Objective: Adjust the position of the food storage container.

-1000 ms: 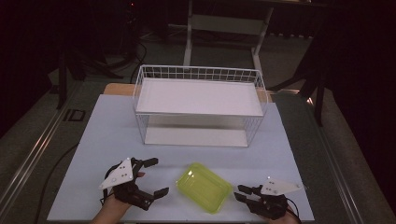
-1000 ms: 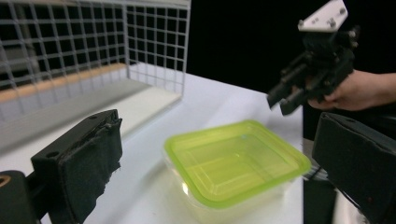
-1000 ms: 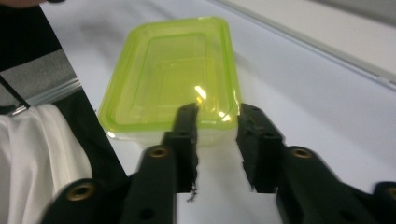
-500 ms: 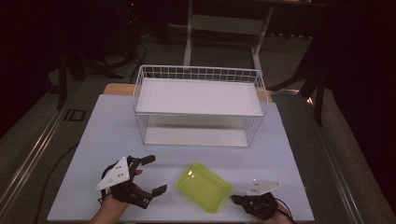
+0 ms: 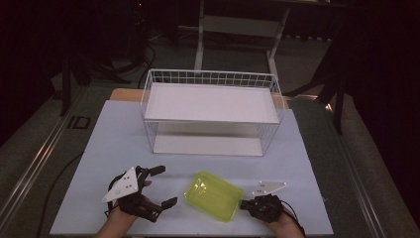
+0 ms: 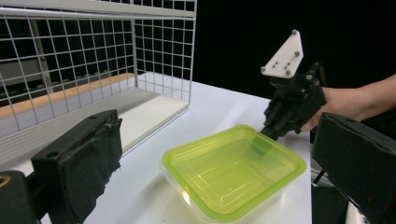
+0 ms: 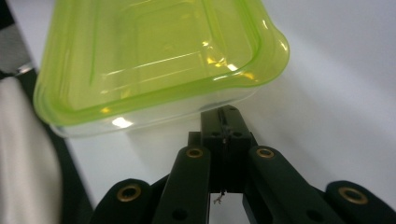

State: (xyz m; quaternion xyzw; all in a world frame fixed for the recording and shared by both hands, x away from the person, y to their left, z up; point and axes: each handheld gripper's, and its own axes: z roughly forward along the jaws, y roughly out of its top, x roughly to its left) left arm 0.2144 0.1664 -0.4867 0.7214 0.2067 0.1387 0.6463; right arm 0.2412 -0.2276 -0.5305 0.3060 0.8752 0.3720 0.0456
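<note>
A lime-green clear plastic container [image 5: 214,196] lies on the white table near the front edge. My left gripper [image 5: 163,186] rests to its left, jaws wide open and aimed at it, with nothing between the pads. In the left gripper view the container [image 6: 229,168] lies ahead between my two black jaws. My right gripper [image 5: 242,203] is shut, its tips at the container's right near corner. In the right gripper view the joined tips [image 7: 224,114] sit just under the container [image 7: 154,51] rim, against its clear wall. The right gripper [image 6: 268,133] also shows across the container.
A white wire basket [image 5: 210,79] with a white floor stands at the back middle of the table, its grid wall [image 6: 93,56] close on the left gripper's far side. The table's front edge [image 5: 198,234] runs just below both hands.
My right gripper has sunk and slid left up to the container's corner, and its jaws have come together. The left gripper and the container have stayed put.
</note>
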